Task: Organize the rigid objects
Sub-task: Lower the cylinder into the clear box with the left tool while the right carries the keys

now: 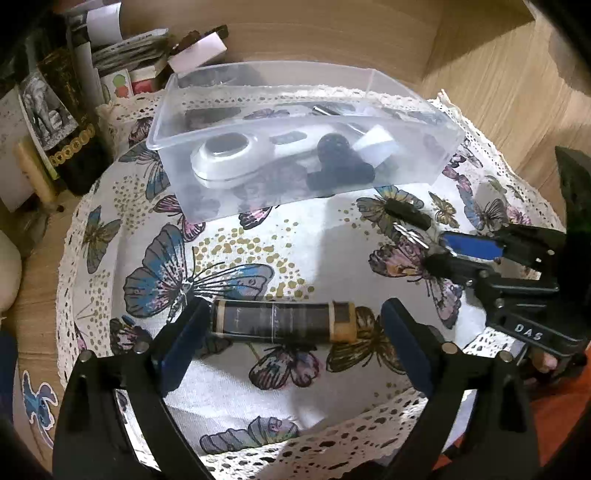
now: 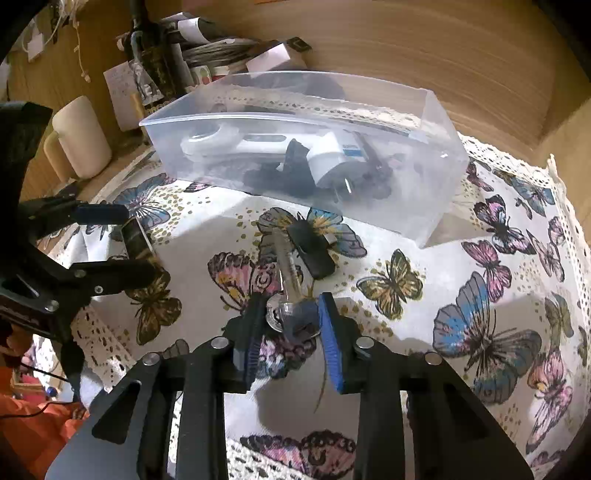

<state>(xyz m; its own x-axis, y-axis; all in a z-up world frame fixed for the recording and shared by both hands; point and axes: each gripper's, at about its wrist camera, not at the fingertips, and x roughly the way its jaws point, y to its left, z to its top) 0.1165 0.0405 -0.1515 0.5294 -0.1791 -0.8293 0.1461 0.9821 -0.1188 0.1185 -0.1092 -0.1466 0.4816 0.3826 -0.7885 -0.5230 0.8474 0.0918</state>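
A white cloth [image 1: 295,236] printed with butterflies and edged in lace covers the middle of the wooden surface [image 1: 33,317]. At ten o'clock from it stands a dark bottle [image 1: 70,122] with gold trim, beside a card showing an elephant [image 1: 44,110]. Behind, at eleven o'clock, lie stacked papers [image 1: 129,51]. Two cream candles [image 2: 81,136] stand at nine o'clock in the right wrist view.

Clear glossy plastic box [image 1: 413,162], lace-edged printed cloth [image 1: 295,236], seemingly wood-grain wall [image 1: 332,33]
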